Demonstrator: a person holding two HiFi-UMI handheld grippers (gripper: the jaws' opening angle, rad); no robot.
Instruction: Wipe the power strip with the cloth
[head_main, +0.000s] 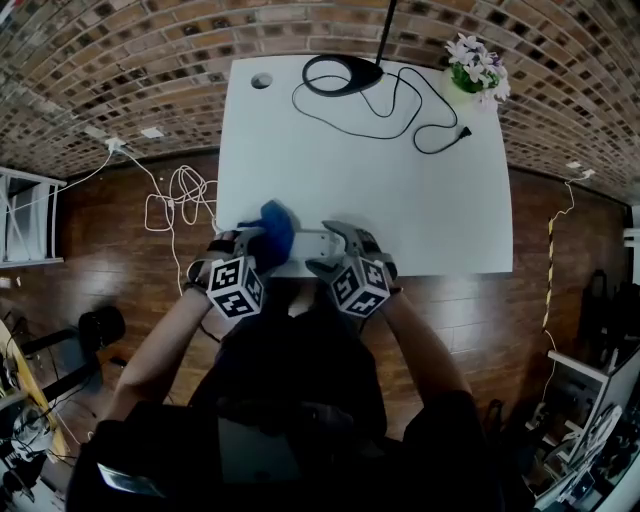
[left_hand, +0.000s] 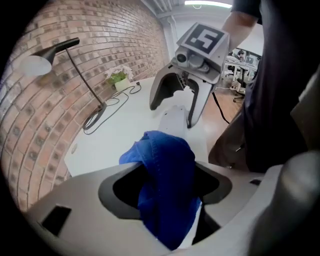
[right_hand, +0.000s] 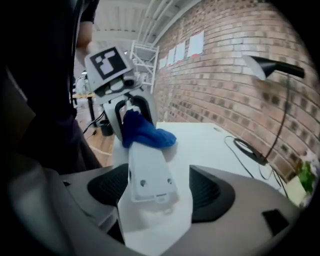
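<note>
At the near edge of the white table (head_main: 350, 170) lay the white power strip (head_main: 308, 243), stretched left to right between the two grippers. The blue cloth (head_main: 272, 228) was bunched over its left end, hiding that part of it.

The left gripper (head_main: 252, 240) pointed steeply down over the cloth with its jaws spread wide. The cloth hung between them, with a dark gap showing beside it on one side. Whether the other pad touched the fabric could not be told for sure, but it did not look pinched. The right gripper (head_main: 333, 250) also stood with its jaws wide apart. The right end of the strip lay between them, with bare table showing on either side, so neither pad pressed on it.

Far across the table stood a black desk lamp (head_main: 342, 75), its base near the far edge and its stem rising out of the head view. Its black cable (head_main: 410, 125) looped over the tabletop toward the right and ended in a loose plug. A small pot of pale flowers (head_main: 476, 66) sat at the far right corner, and a round cable hole (head_main: 261, 80) marked the far left one. All of these were well apart from the strip and the grippers.

Off the table's left side, white cords (head_main: 175, 200) lay coiled on the wooden floor (head_main: 110, 250), and a brick wall (head_main: 130, 60) ran behind.
</note>
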